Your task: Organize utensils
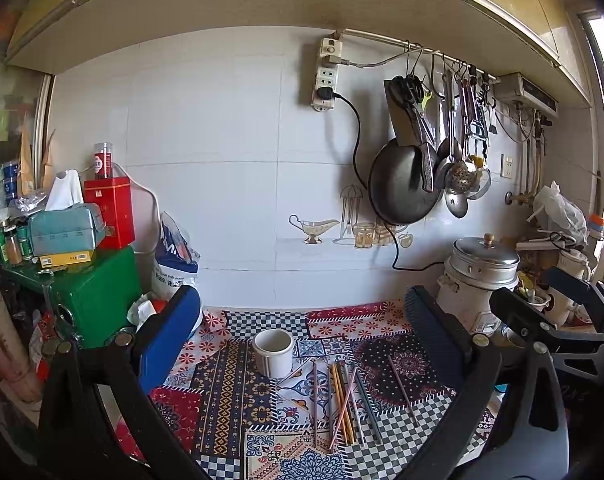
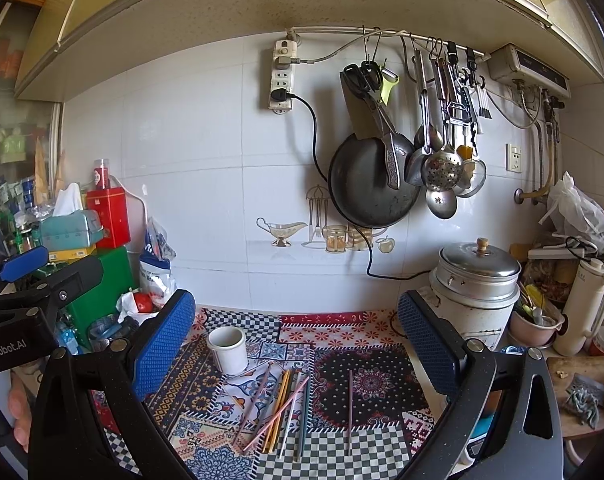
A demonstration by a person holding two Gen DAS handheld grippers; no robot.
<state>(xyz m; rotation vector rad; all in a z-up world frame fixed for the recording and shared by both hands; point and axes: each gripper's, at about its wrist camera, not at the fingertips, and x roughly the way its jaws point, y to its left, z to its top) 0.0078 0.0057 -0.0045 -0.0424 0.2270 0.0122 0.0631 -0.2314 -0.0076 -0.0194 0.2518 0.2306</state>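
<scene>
Several coloured chopsticks (image 1: 343, 402) lie loose on the patterned cloth, with one pink chopstick (image 1: 401, 388) apart to their right. A white cylindrical holder (image 1: 273, 353) stands upright and empty just behind them. The same chopsticks (image 2: 282, 408), single chopstick (image 2: 349, 412) and holder (image 2: 228, 350) show in the right wrist view. My left gripper (image 1: 302, 336) is open and empty, raised above the holder and chopsticks. My right gripper (image 2: 296, 338) is open and empty, also raised above them. The right gripper also shows at the right edge of the left wrist view (image 1: 549, 304).
A rice cooker (image 2: 477, 292) stands at the back right, its cord running up to a wall power strip (image 2: 282, 76). A pan (image 2: 371, 184) and ladles hang on the wall. A green box (image 1: 98, 292) with tins and tissues crowds the left.
</scene>
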